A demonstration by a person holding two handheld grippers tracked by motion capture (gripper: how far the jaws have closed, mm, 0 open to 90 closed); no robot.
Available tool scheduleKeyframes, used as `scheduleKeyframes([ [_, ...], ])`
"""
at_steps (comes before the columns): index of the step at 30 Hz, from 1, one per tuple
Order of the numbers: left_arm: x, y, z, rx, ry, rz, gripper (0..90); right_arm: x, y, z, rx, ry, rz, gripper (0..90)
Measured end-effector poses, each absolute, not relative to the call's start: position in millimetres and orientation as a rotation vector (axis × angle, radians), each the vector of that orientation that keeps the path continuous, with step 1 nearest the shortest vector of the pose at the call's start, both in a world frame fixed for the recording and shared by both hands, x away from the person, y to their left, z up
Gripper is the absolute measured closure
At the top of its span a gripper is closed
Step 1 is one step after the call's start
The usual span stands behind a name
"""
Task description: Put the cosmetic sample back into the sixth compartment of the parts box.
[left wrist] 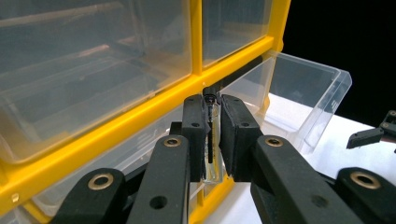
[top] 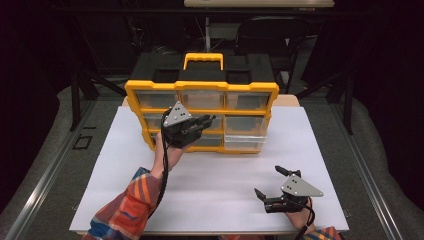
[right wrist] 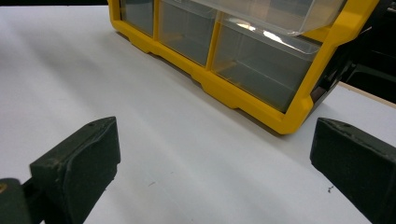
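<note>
A yellow-framed organizer (top: pixel 201 86) with clear drawers stands upright at the back of the white table (top: pixel 210 175). My left gripper (top: pixel 209 120) is raised against its middle row. In the left gripper view its jaws (left wrist: pixel 212 135) are shut on a slim clear piece (left wrist: pixel 212 158) with a dark core, right in front of the yellow frame (left wrist: pixel 116 121). I cannot tell whether that piece is part of a drawer. A clear drawer (left wrist: pixel 303 93) stands pulled out to the right. My right gripper (top: pixel 267 181) rests low near the table's front right, open, with bare table between its fingers (right wrist: pixel 79 163).
The pulled-out drawer (top: pixel 245 141) juts from the organizer's lower right. The organizer's lower corner (right wrist: pixel 285 123) lies ahead of the right gripper. A black folding chair (top: pixel 270 35) and dark stands are behind the table. A person's plaid sleeve (top: pixel 127 205) crosses the front left.
</note>
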State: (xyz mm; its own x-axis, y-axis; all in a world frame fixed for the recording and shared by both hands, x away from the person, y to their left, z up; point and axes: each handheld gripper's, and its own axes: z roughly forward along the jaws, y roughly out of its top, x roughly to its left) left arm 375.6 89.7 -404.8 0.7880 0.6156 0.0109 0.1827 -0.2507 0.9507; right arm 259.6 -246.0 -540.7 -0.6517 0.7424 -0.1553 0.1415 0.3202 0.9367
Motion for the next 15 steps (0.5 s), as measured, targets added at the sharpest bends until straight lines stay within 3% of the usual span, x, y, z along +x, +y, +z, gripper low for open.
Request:
scheduleKeyframes([
  [15,377.2,80.7,-395.1,1.804,0.588,0.460,80.6,260.1,-245.8,-541.0,0.779,2.009,1.343,1.1],
])
